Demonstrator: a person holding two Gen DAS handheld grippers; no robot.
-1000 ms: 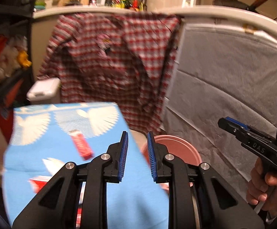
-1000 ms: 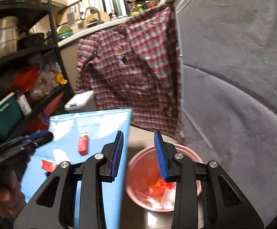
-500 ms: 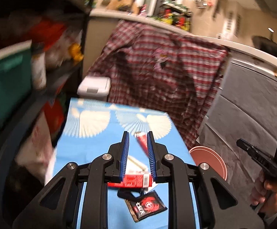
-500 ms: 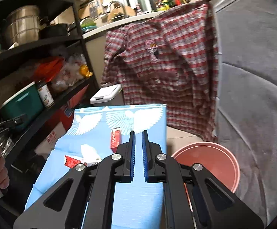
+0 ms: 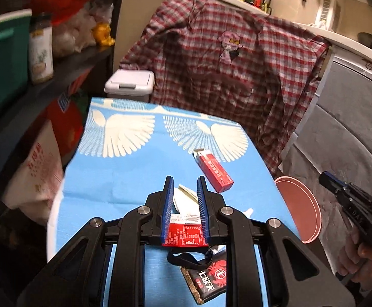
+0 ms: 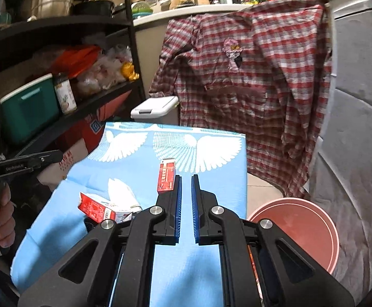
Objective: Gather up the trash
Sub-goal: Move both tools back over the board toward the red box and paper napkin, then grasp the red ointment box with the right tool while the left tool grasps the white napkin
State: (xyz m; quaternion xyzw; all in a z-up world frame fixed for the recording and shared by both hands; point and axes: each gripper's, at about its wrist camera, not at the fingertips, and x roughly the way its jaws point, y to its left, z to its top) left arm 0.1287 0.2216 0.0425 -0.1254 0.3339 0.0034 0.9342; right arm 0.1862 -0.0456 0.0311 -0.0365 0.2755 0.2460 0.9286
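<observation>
My left tongs (image 5: 184, 206) stand partly open, straddling a red-and-white carton (image 5: 184, 232) on the blue cloth (image 5: 124, 176), with no visible grip on it. A black packet (image 5: 207, 278) lies just beneath. My right tongs (image 6: 186, 203) are nearly closed and empty. Farther off lies a red box (image 5: 212, 170). The pink bucket (image 6: 296, 230) sits right of the cloth.

Black fingers (image 5: 169, 199), blue pads (image 6: 177, 204), silver screws
</observation>
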